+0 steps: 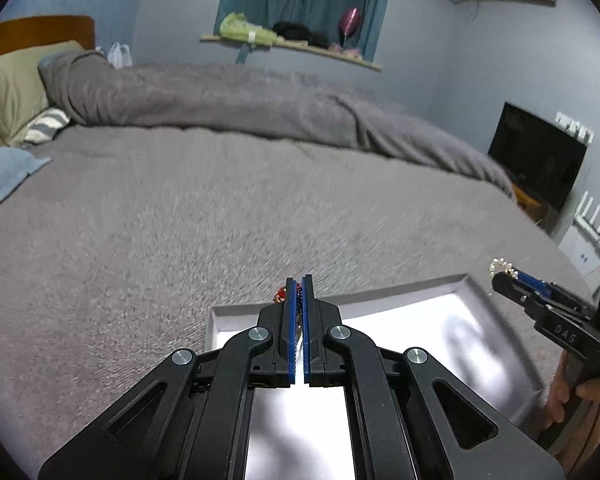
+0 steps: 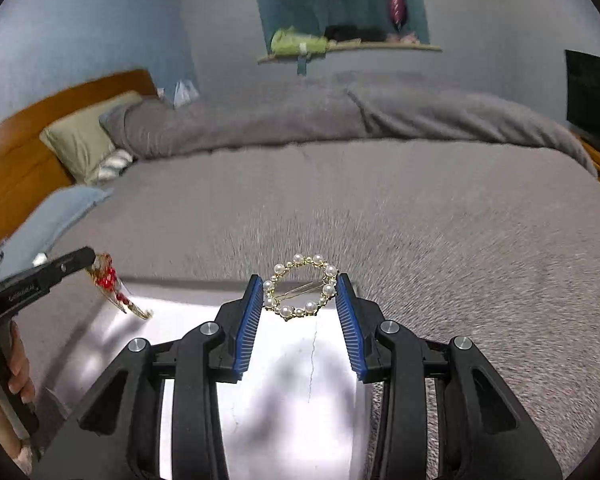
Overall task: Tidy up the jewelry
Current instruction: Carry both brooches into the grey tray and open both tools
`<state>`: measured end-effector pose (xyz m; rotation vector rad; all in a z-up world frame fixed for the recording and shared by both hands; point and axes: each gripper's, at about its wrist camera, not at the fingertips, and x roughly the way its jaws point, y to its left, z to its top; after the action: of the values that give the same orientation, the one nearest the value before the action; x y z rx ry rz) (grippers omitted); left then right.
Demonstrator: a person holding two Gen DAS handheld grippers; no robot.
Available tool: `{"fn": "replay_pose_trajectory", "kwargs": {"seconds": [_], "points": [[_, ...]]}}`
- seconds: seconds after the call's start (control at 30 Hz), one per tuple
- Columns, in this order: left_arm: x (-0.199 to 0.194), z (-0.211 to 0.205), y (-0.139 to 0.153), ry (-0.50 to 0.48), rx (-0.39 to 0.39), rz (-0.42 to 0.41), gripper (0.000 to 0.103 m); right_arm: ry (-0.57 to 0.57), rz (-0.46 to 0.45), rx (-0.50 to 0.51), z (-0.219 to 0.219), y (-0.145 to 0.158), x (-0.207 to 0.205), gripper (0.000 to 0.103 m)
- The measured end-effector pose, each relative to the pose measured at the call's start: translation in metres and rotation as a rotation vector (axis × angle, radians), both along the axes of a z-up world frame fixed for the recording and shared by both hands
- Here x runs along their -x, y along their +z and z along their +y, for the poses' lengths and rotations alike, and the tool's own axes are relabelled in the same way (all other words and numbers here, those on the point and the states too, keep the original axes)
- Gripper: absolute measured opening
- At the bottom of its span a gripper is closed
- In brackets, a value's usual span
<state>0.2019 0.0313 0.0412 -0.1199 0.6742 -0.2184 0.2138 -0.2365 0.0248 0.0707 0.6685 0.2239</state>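
My left gripper is shut on a red-beaded gold hair clip, held above the white tray. The same clip hangs from the left gripper in the right wrist view. My right gripper is shut on a round pearl-and-gold hair clip, gripped by its sides above the tray's far edge. That pearl clip and the right gripper also show at the right of the left wrist view.
The tray lies on a grey bedspread. A rolled grey duvet and pillows lie at the far side. A black TV stands to the right, and a wall shelf holds clutter.
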Motion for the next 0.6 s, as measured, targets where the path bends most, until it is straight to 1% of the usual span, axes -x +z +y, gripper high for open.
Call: {"fn": "replay_pose_trajectory", "kwargs": {"seconds": [0.07,0.13,0.2,0.37,0.5,0.6], "points": [[-0.008,0.004,-0.011,0.006,-0.005,0.037,0.003,0.005,0.054,0.014,0.004,-0.01,-0.007,0.038],[-0.013,0.007,-0.021,0.011,-0.008,0.082,0.003,0.004,0.088,0.018,0.004,-0.015,-0.01,0.038],[-0.017,0.007,-0.026,0.008,-0.017,0.119,0.003,0.001,0.117,0.024,0.005,-0.017,-0.011,0.038],[-0.021,0.0,-0.033,0.008,-0.085,0.153,0.003,-0.012,0.172,0.061,0.011,-0.027,-0.016,0.038],[-0.024,-0.001,-0.042,0.003,-0.086,0.186,0.003,-0.015,0.198,0.061,0.01,-0.034,-0.019,0.038],[-0.027,0.0,-0.043,0.002,-0.085,0.195,0.003,-0.015,0.2,0.056,0.009,-0.035,-0.019,0.038]]}}
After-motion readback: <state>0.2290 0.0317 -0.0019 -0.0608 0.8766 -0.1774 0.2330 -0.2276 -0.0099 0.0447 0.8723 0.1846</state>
